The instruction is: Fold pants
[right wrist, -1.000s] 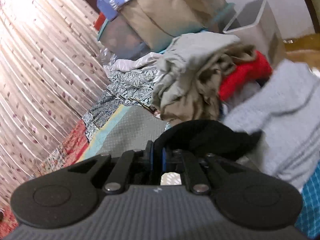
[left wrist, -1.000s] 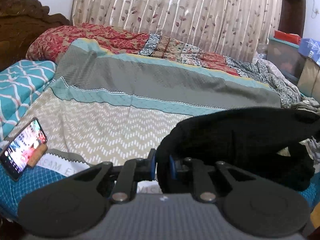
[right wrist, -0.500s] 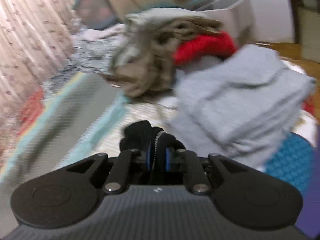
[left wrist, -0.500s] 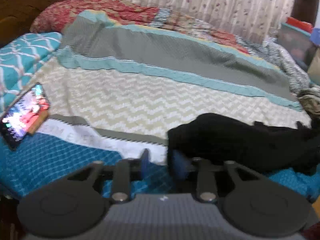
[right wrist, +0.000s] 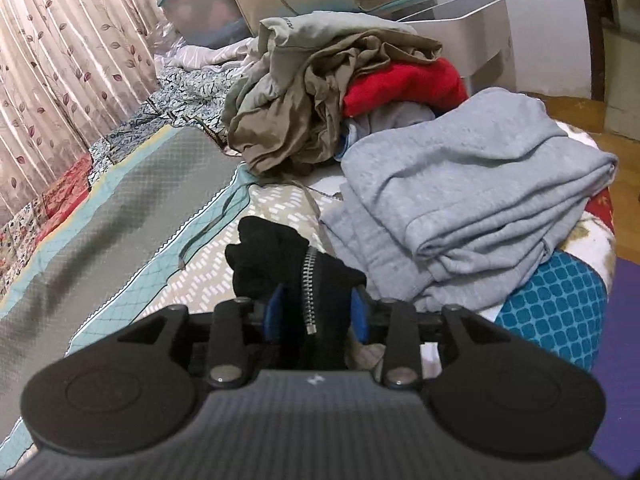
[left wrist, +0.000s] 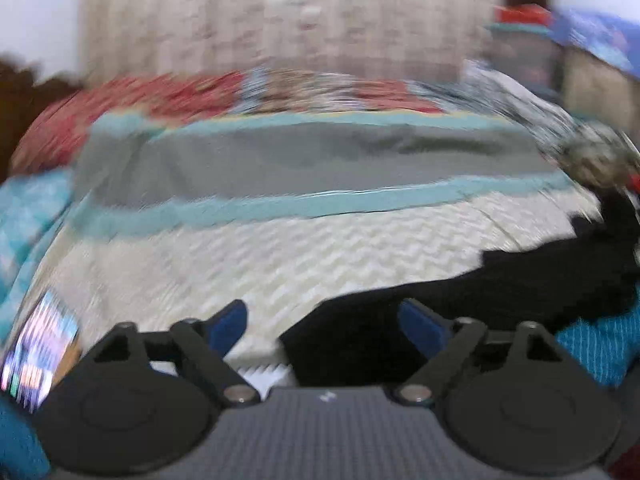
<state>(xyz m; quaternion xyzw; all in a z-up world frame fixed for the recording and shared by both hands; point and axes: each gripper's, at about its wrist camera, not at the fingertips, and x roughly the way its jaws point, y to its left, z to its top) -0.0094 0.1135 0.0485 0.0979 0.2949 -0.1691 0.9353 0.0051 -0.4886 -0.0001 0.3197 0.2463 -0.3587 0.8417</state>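
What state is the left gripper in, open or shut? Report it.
Open: the left gripper has its blue pads spread wide, clamping nothing; black pants lie on the bed.

Folded grey sweatshirt (right wrist: 472, 184), crumpled clothes pile (right wrist: 332, 92), phone (left wrist: 38, 350)

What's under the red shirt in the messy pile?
The red garment rests on grey-blue cloth and beside crumpled khaki clothes. The folded grey sweatpants cover the pile's bottom, so anything deeper stays hidden.

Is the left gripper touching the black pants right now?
Cannot tell. In the blurred left wrist view, the left gripper is wide open with the black pants lying between and past its fingers; no clear contact or gap shows at the right finger.
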